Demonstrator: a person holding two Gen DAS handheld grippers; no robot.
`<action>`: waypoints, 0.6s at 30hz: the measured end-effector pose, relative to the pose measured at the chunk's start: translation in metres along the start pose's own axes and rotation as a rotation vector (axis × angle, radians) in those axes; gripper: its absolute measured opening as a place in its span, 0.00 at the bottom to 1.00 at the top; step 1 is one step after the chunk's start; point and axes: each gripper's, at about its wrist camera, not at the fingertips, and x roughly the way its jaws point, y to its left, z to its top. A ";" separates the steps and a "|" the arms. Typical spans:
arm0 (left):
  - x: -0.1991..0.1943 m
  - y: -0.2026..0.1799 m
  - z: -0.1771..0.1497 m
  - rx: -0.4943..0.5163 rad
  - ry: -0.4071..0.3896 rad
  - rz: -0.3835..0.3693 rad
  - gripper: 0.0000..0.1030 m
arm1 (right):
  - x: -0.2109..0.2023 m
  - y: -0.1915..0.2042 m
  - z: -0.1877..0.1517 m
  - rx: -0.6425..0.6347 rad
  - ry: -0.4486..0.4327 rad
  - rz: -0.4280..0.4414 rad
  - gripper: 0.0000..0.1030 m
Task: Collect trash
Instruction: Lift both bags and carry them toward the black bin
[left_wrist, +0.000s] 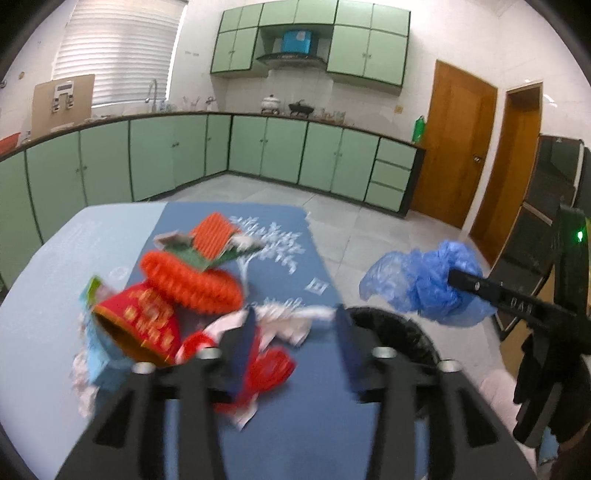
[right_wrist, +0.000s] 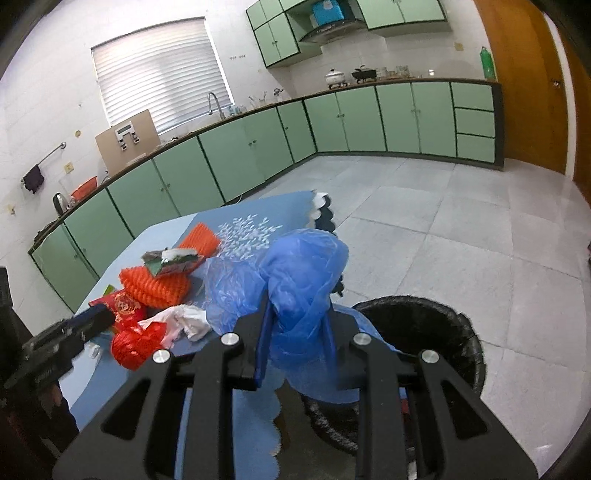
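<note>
While right gripper (right_wrist: 295, 325) clamps blue plastic bag (right_wrist: 303, 273) beside bin (right_wrist: 443, 317); left gripper (left_wrist: 295, 332) wide, empty.

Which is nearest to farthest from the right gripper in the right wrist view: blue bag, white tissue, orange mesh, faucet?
1. Blue bag: clamped in the right gripper.
2. White tissue: just left, on the table.
3. Orange mesh: farther left, in the pile.
4. Faucet: far off, on the counter.

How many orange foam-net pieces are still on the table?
2. The bigger, curled orange foam net lies mid-pile, beside the red packaging. A flatter orange net lies behind it, toward the table's far end. More could be hidden under the pile.
</note>
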 end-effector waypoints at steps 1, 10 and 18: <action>0.000 0.002 -0.003 -0.001 0.009 0.008 0.51 | 0.003 0.003 -0.001 0.000 0.007 0.006 0.23; 0.029 0.013 -0.025 0.026 0.073 0.104 0.53 | 0.012 0.017 -0.007 -0.014 0.038 0.010 0.23; 0.023 0.013 -0.025 0.043 0.061 0.106 0.00 | 0.014 0.013 -0.005 0.000 0.037 0.016 0.23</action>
